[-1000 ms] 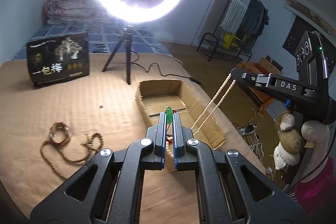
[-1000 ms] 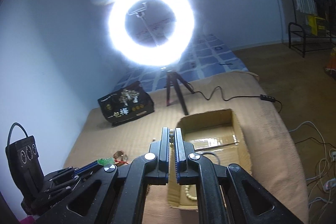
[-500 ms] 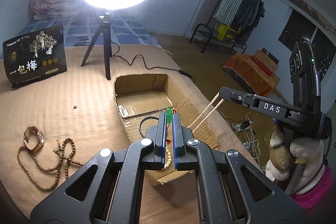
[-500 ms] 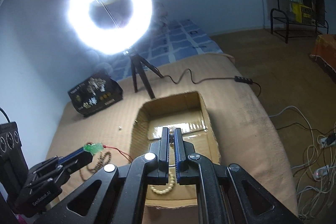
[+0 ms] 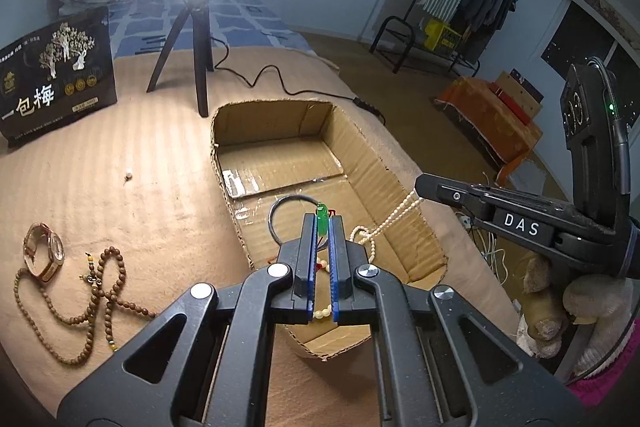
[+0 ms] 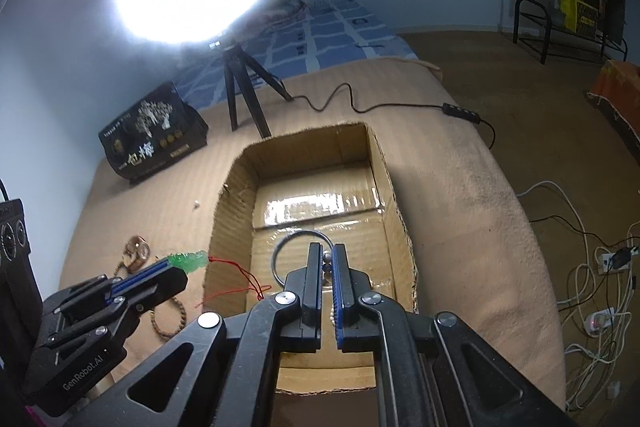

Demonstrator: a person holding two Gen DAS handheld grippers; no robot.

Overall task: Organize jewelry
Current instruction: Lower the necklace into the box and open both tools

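Observation:
My left gripper (image 5: 322, 223) is shut on a green jade pendant (image 5: 321, 218) whose red cord (image 6: 236, 281) trails down. It hovers over the open cardboard box (image 5: 394, 187); in the right wrist view it (image 6: 188, 263) sits at the box's left wall. My right gripper (image 6: 327, 259) is shut on a cream bead necklace (image 5: 390, 219), which hangs into the box (image 6: 394, 203) with its lower end piled on the floor. A dark bangle (image 5: 276, 211) lies in the box. A brown bead necklace (image 5: 96, 299) and a watch (image 5: 44, 251) lie on the tan blanket at the left.
A ring light on a tripod (image 5: 196, 39) stands behind the box, its cable (image 6: 360, 107) running right. A black printed bag (image 5: 56, 75) stands at the back left. A small white bead (image 5: 129, 174) lies on the blanket. Floor cables and power strips (image 6: 600, 287) are at the right.
Both grippers have moved down and forward over the box. The cream necklace's lower end now rests in the box. The pendant stays gripped.

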